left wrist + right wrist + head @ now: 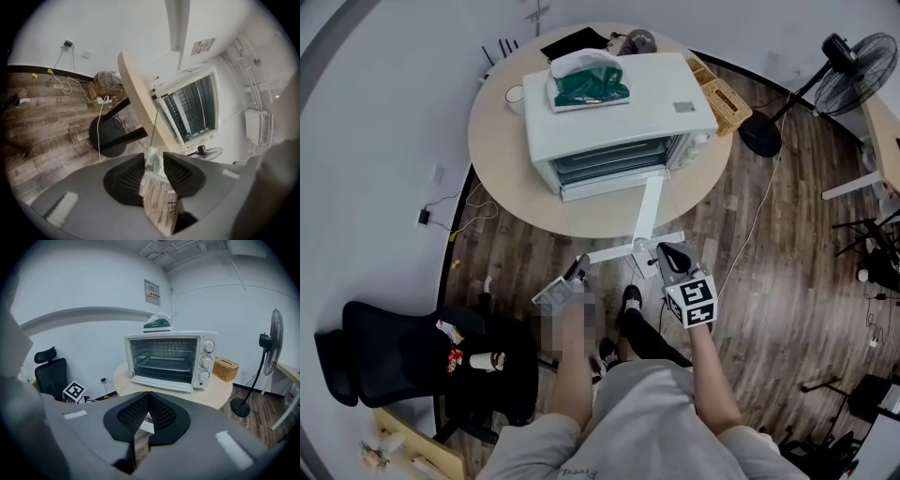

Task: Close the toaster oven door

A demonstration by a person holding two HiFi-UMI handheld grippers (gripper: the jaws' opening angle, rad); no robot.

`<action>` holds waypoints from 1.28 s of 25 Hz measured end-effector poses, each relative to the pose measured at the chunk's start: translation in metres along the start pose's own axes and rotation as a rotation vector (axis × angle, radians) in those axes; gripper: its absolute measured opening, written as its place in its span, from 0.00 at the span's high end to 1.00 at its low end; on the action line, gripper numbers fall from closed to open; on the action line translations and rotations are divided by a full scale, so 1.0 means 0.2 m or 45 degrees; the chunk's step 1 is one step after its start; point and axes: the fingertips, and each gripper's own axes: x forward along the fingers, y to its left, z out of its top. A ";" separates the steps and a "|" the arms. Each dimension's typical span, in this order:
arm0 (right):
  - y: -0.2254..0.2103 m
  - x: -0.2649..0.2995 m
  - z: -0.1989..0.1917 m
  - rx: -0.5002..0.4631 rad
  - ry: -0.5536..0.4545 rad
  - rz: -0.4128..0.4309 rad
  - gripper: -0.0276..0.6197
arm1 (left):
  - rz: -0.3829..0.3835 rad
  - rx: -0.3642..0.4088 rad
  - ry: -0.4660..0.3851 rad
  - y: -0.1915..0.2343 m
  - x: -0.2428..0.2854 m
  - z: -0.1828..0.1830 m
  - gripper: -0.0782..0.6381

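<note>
The white toaster oven (619,117) stands on the round beige table (502,159), front facing me. Dark racks show in the right gripper view, where the oven (168,357) has a white ledge along the bottom of its front; I cannot tell for certain whether the door is lowered. My left gripper (574,274) hangs low over the floor, well short of the table, open with nothing between its fingers (153,157). Beside it my right gripper (670,255) is shut and empty (149,397), aimed at the oven from a distance.
A green-and-white tissue pack (586,80) lies on the oven. A wicker basket (722,98) and a mug (516,94) share the table. The white table pedestal (647,211) stands before my feet. A black office chair (412,361) is left, a standing fan (853,70) right.
</note>
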 end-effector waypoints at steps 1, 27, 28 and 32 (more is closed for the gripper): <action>0.00 0.00 -0.01 -0.004 0.005 -0.001 0.96 | -0.004 -0.005 -0.005 0.00 0.01 0.00 0.65; 0.06 -0.04 -0.07 -0.122 0.043 -0.015 0.96 | -0.120 -0.115 -0.057 -0.30 -0.13 0.13 0.71; 0.06 -0.04 -0.07 -0.137 0.050 -0.012 0.96 | -0.125 -0.122 -0.062 -0.31 -0.14 0.14 0.71; 0.07 -0.01 -0.13 -0.222 0.088 0.005 0.96 | -0.159 -0.135 -0.090 -0.40 -0.16 0.19 0.70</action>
